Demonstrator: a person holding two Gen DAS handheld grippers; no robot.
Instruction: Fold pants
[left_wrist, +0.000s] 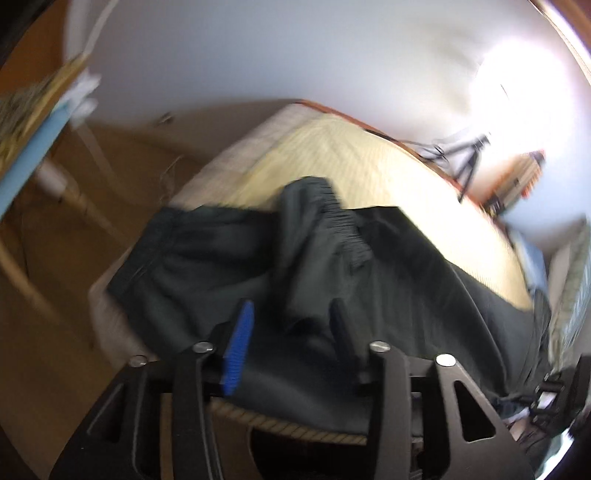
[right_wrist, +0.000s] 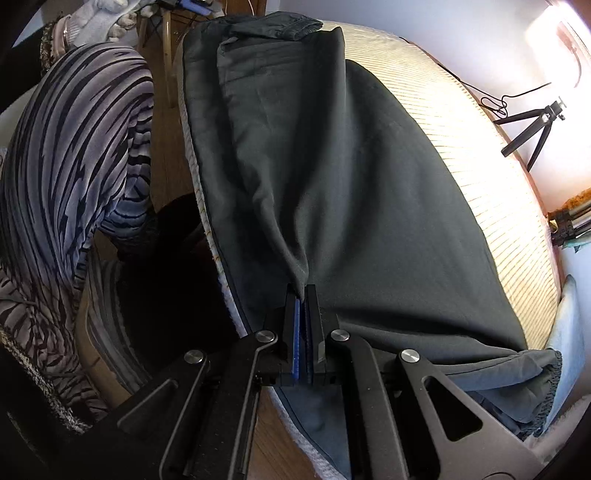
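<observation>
Dark grey pants (right_wrist: 369, 177) lie lengthwise on a pale striped mattress (right_wrist: 480, 155). Their elastic waistband (right_wrist: 291, 26) is at the far end and a gathered cuff (right_wrist: 550, 376) hangs off the near right corner. My right gripper (right_wrist: 303, 291) is shut on a pinched ridge of the pants near the mattress's left edge. In the blurred left wrist view the pants (left_wrist: 424, 280) are bunched, with the waistband (left_wrist: 343, 218) rumpled on top. My left gripper (left_wrist: 291, 317) is open just above this bunch; a fold of cloth rises between its fingers, and the pads do not press it.
A person's striped sleeve (right_wrist: 74, 147) fills the left of the right wrist view. A small black tripod (right_wrist: 535, 122) and a cable stand past the mattress by the white wall. Wooden floor (left_wrist: 44, 332) and chair legs (left_wrist: 77, 195) lie left of the mattress.
</observation>
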